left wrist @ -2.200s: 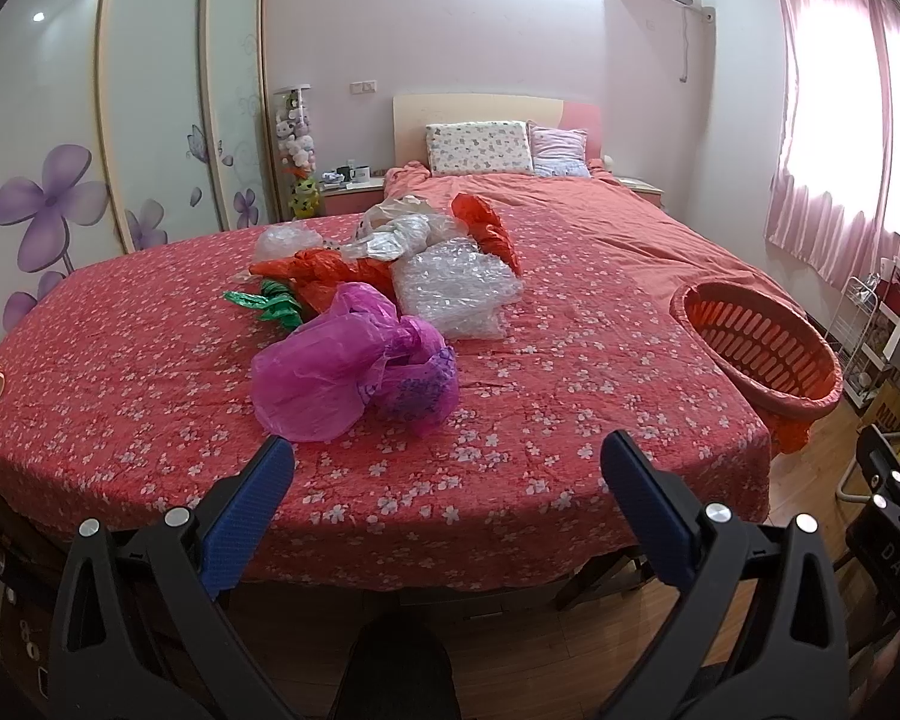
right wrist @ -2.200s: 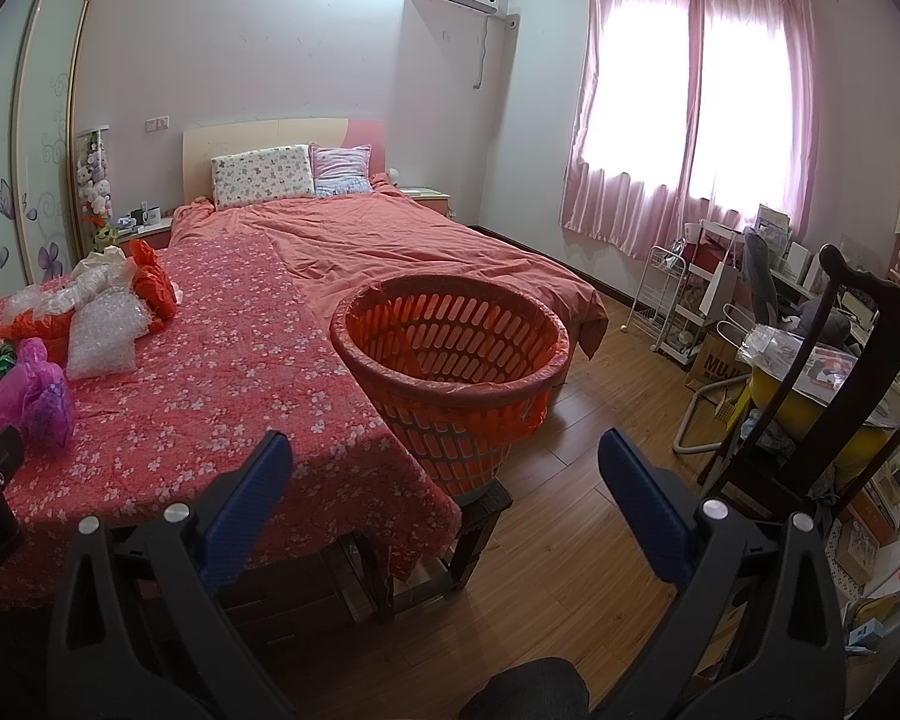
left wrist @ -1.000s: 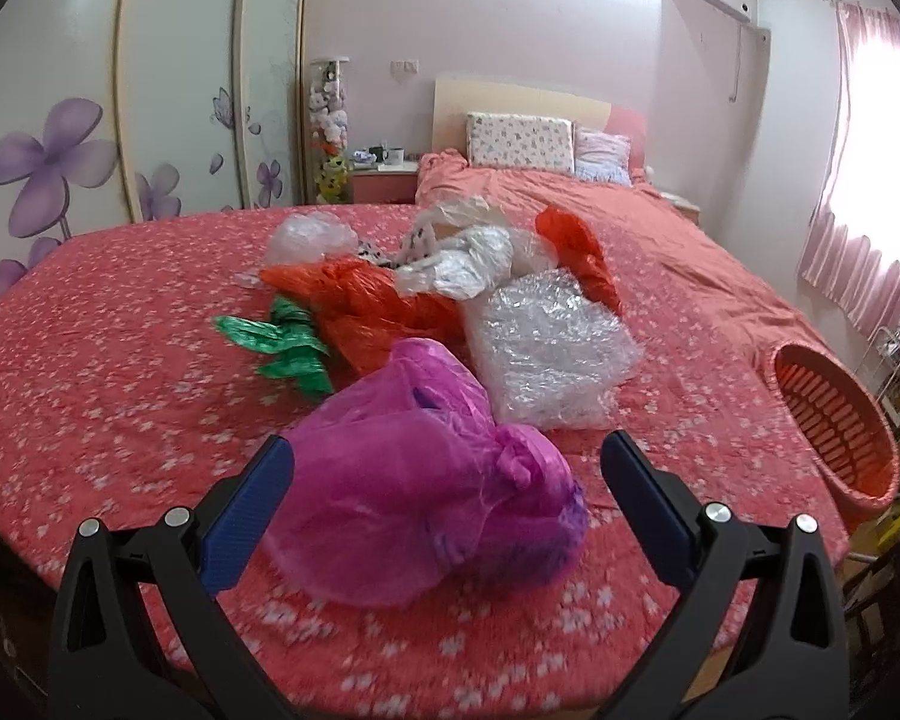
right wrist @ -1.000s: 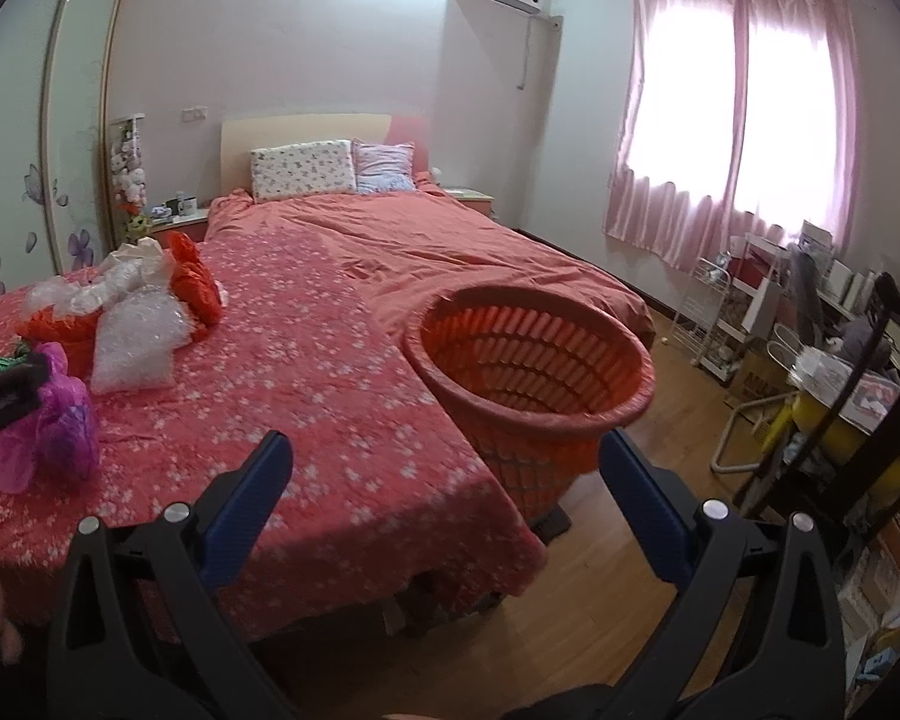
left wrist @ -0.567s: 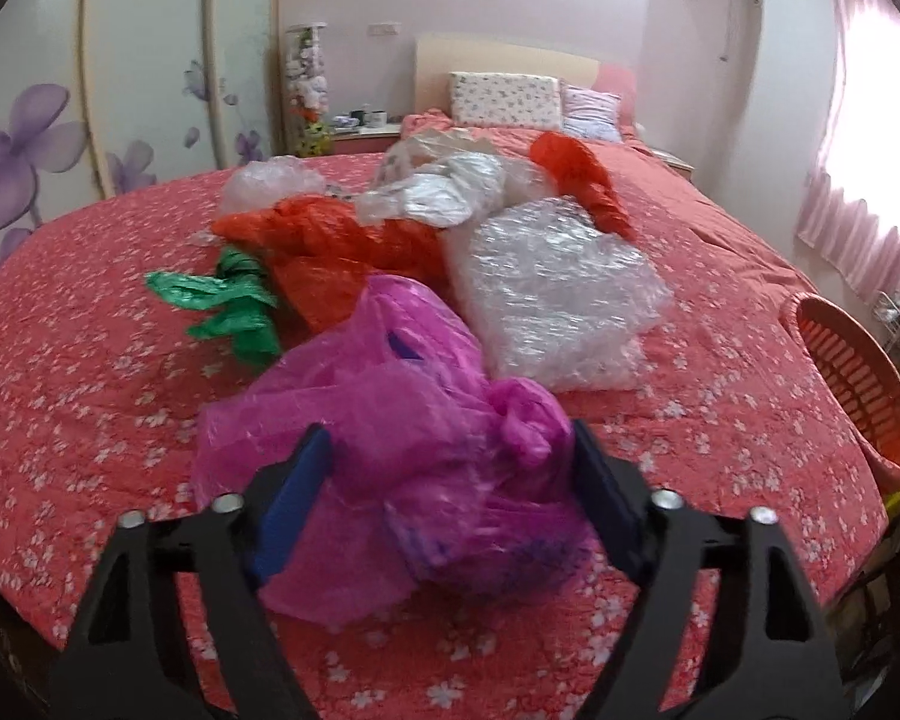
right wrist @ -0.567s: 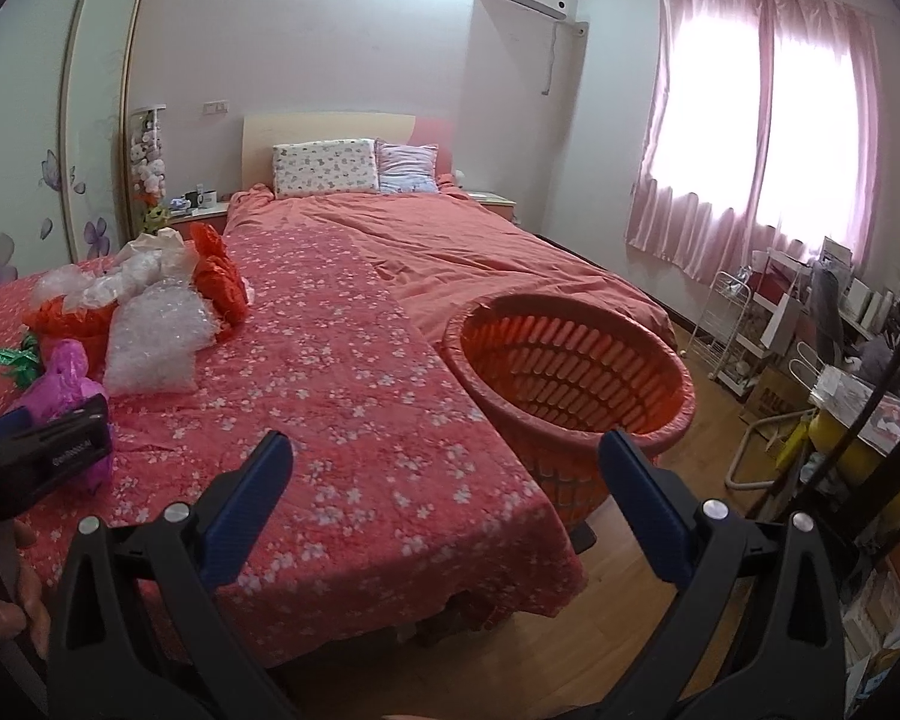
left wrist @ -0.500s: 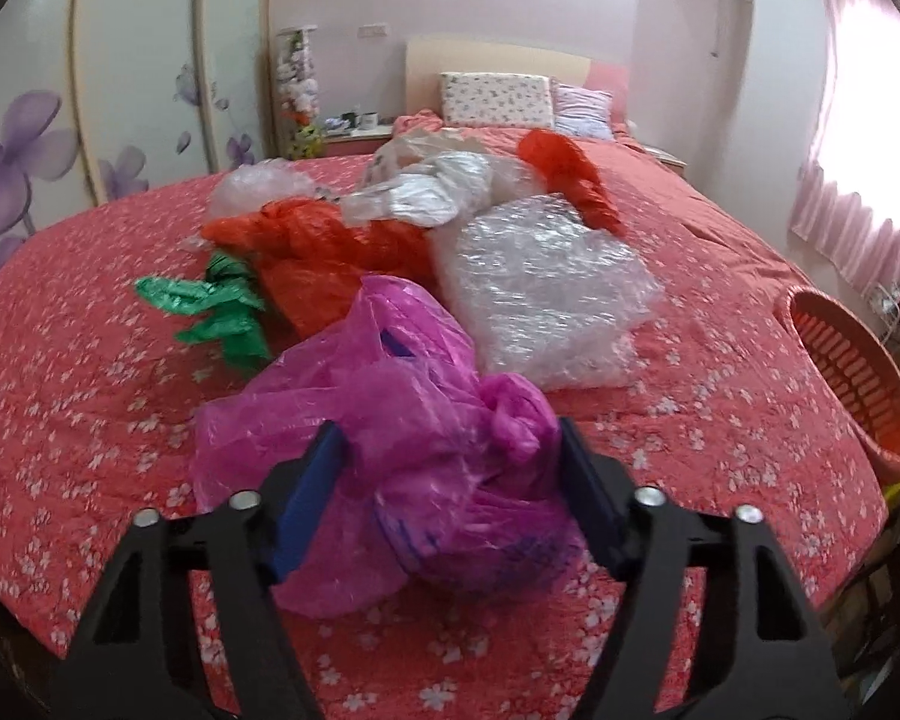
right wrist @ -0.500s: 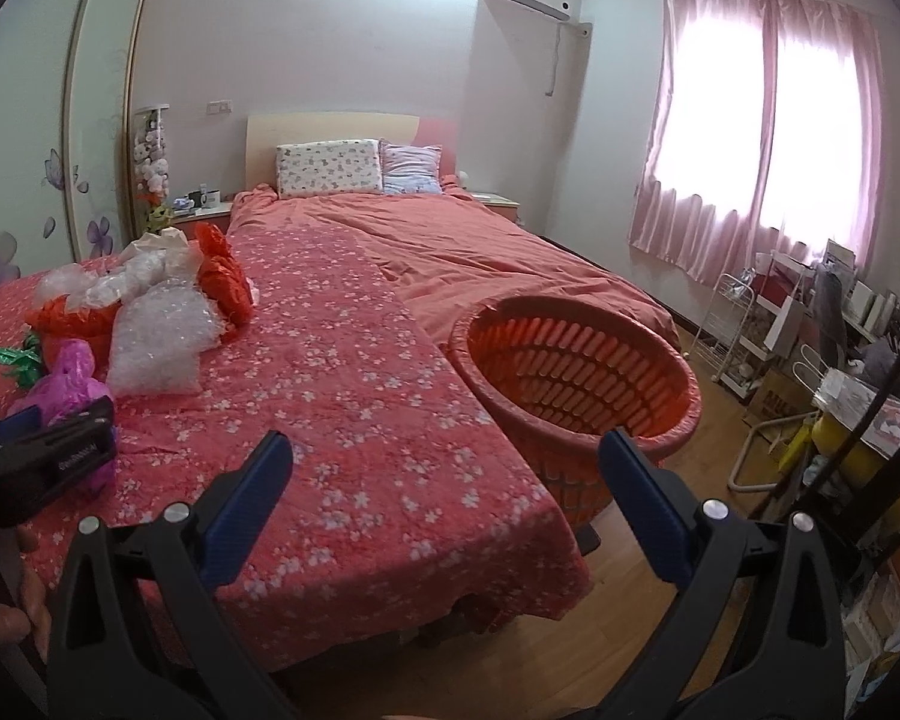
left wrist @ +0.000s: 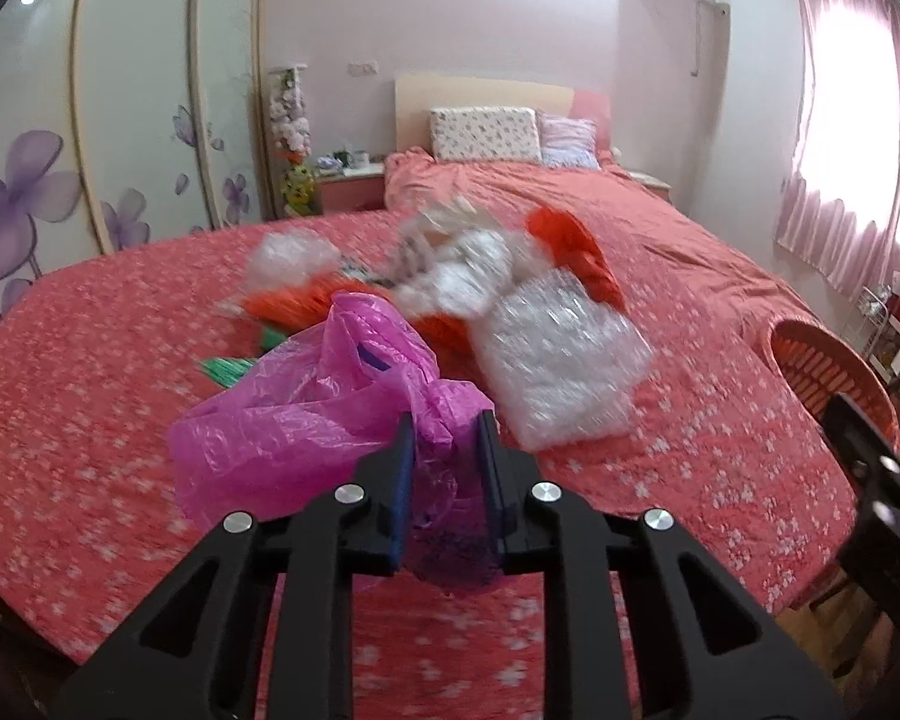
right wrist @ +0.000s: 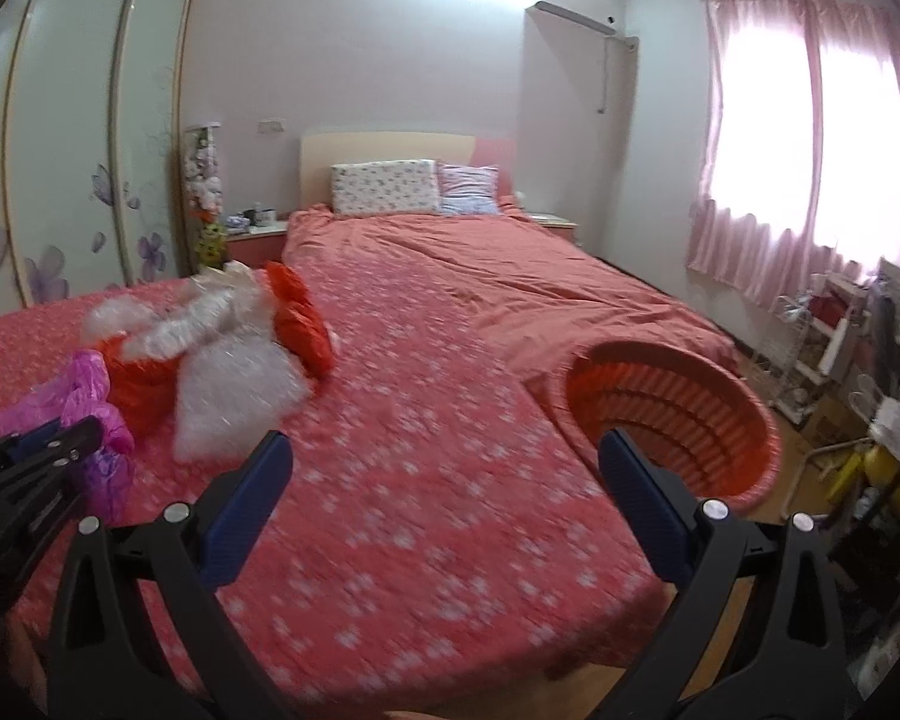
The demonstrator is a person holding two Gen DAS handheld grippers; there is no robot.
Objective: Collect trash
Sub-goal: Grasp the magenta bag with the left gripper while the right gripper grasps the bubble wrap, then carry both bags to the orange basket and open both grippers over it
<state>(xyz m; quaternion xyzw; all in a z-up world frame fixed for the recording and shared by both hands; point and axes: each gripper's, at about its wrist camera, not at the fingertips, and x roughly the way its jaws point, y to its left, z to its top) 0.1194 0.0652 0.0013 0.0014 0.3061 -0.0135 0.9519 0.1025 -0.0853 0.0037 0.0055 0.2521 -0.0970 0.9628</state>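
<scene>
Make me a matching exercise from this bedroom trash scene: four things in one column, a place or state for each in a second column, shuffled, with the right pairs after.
Things:
1. pink plastic bag
2. orange basket
3. bubble wrap
4. right gripper

Places or states:
A. open, holding nothing, above the bedspread
B. at the bed's right side, nothing visible inside
C. pinched by the left gripper
D. lying loose on the bed, next to the orange bags

Pairs: 1-C, 2-B, 3-D, 4-A

a flowered red bed cover (right wrist: 426, 420) carries bubble wrap (left wrist: 561, 363), orange bags (right wrist: 141, 384) and clear plastic (left wrist: 291, 255).
</scene>
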